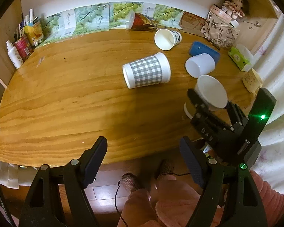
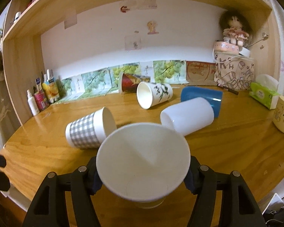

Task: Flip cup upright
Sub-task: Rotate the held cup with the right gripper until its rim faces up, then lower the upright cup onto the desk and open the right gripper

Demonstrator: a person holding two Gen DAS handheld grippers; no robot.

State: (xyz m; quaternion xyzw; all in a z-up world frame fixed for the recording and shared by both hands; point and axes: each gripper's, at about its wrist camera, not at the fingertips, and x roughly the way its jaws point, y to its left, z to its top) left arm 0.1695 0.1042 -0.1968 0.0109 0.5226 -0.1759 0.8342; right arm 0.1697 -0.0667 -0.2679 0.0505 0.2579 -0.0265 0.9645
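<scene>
My right gripper point(image 2: 143, 177) is shut on a white paper cup point(image 2: 143, 162), held above the wooden table point(image 2: 227, 151) with its mouth tilted up and toward the camera. The same cup point(image 1: 212, 91) and right gripper point(image 1: 211, 104) show in the left wrist view near the table's right front. My left gripper point(image 1: 143, 158) is open and empty, hovering over the table's front edge. Several other cups lie on their sides: a grey checked cup point(image 1: 146, 71) point(image 2: 89, 128), a plain white cup point(image 1: 199, 64) point(image 2: 187, 116), a blue cup point(image 1: 204, 50) point(image 2: 202, 96) and a white printed cup point(image 1: 167, 37) point(image 2: 153, 93).
A red cup point(image 1: 142, 21) lies by the back wall. Bottles and packets point(image 1: 22, 43) stand at the back left. A patterned bag with a doll point(image 1: 220, 29), a green tissue pack point(image 1: 238, 57) and a cream mug point(image 1: 252, 80) sit at the right.
</scene>
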